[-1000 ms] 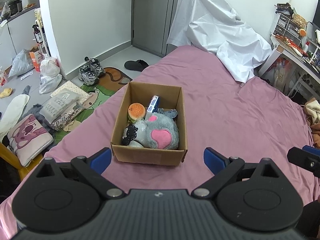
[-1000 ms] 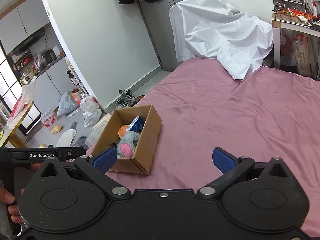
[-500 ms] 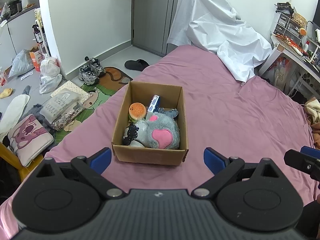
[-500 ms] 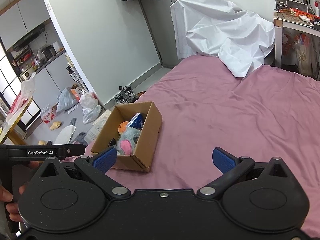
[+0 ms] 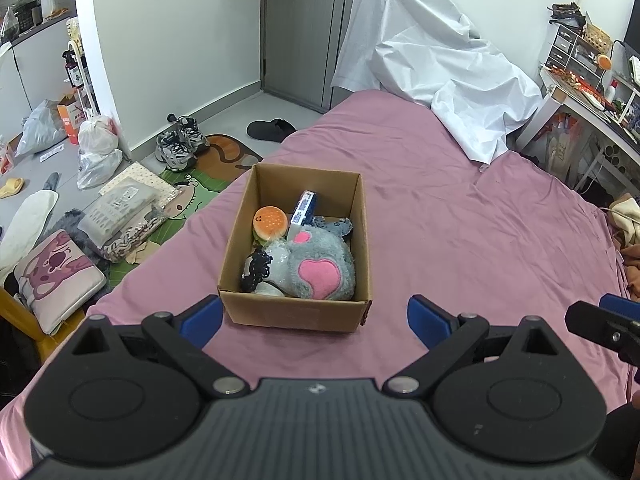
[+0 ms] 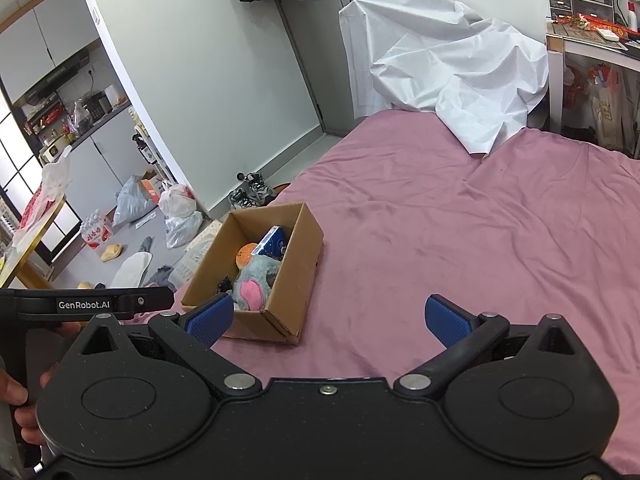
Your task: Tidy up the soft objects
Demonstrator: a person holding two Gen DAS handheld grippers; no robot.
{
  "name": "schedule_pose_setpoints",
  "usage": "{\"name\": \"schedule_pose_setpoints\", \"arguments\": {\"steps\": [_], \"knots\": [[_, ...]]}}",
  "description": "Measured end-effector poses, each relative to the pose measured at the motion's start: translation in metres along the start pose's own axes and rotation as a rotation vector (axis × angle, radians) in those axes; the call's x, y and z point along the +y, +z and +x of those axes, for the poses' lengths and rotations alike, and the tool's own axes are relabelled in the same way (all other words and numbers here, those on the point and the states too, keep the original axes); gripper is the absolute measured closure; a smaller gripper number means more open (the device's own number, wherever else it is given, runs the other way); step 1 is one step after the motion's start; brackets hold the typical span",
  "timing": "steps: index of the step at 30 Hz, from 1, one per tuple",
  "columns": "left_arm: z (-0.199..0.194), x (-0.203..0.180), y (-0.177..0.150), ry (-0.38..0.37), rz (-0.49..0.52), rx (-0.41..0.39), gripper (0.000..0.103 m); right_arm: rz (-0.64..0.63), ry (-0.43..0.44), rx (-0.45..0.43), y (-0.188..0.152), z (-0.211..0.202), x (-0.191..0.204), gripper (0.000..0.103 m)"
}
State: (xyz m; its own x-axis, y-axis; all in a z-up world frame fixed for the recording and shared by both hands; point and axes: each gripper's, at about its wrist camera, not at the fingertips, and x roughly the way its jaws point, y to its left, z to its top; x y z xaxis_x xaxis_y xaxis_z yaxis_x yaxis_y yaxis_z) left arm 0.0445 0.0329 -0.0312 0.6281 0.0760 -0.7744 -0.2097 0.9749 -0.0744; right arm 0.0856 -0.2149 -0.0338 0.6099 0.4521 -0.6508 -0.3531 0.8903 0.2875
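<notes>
A brown cardboard box (image 5: 296,314) stands on the pink bed (image 5: 460,240). In it lie a grey plush with a pink heart (image 5: 320,270), a burger toy (image 5: 270,222), a blue packet (image 5: 303,210) and a small black item (image 5: 254,270). My left gripper (image 5: 314,320) is open and empty, just in front of the box. My right gripper (image 6: 328,320) is open and empty, to the right of the box (image 6: 296,264), which also shows the plush (image 6: 254,286) inside.
A white sheet (image 5: 432,80) covers something at the bed's far end. A cluttered desk (image 5: 592,92) stands at the right. Shoes (image 5: 180,146), bags (image 5: 98,152) and cushions (image 5: 56,276) lie on the floor left of the bed.
Both grippers have drawn back slightly from the box and risen a little. Both stay open and empty. The box and its contents have not moved.
</notes>
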Motion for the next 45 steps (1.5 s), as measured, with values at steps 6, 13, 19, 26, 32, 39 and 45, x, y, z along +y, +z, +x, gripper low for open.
{"name": "schedule_pose_setpoints", "arguments": {"steps": [6,13,19,26,32,39,45], "knots": [[0.002,-0.004,0.000,-0.002,0.004,0.002,0.005,-0.011,0.001,0.010,-0.002,0.001,0.003,0.000],[0.003,-0.009,-0.002,-0.001,0.012,0.006,0.005,-0.010,-0.009,0.012,-0.003,0.001,0.003,0.000],[0.003,-0.008,-0.002,-0.002,0.014,0.004,0.005,-0.008,-0.021,0.009,-0.004,0.000,0.002,0.000],[0.003,-0.008,-0.005,-0.004,0.016,0.009,0.005,-0.005,-0.026,0.011,-0.003,-0.001,0.002,0.000],[0.005,-0.010,-0.005,-0.001,0.020,0.015,0.005,-0.001,-0.038,0.019,-0.003,0.002,0.000,0.000],[0.007,-0.014,-0.009,0.006,0.040,0.004,0.005,0.001,-0.037,0.017,-0.004,0.001,-0.001,0.000],[0.010,-0.024,-0.010,-0.003,0.060,0.011,0.005,0.007,-0.038,0.014,-0.005,-0.001,-0.004,0.000]]}}
